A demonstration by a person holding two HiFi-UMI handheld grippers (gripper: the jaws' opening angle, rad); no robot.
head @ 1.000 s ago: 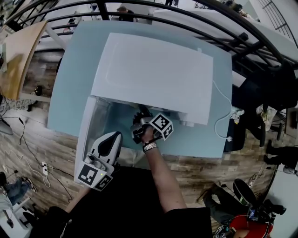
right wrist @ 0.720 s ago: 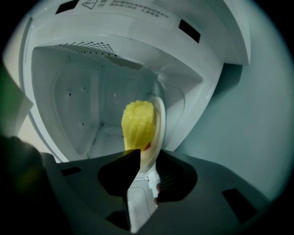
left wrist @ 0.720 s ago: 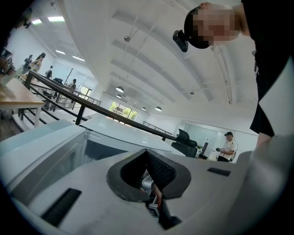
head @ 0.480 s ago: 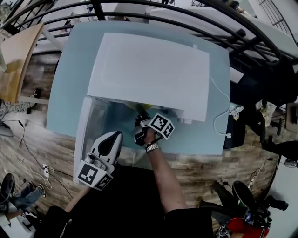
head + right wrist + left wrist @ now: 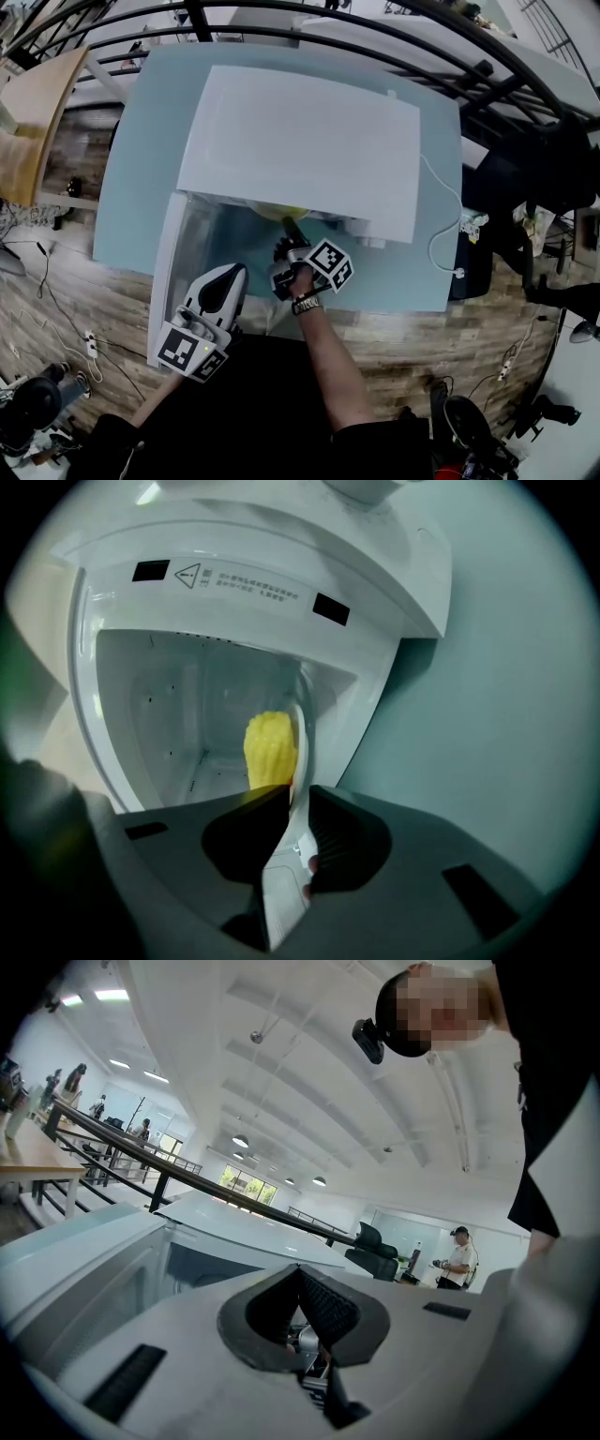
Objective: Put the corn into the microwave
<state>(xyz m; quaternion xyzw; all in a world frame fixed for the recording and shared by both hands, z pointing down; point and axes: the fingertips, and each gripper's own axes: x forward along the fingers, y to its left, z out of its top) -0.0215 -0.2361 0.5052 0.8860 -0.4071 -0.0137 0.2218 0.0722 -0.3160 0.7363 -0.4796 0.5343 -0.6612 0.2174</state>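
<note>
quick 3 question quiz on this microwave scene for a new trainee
1. True or false: the left gripper holds the corn.
2. What do the right gripper's fingers clamp? A. a spoon B. the white plate carrying the corn C. nothing
3. Fill in: the microwave's door stands ___.
Key: 1 false, its fingers are together and empty; 2 B; 3 open.
</note>
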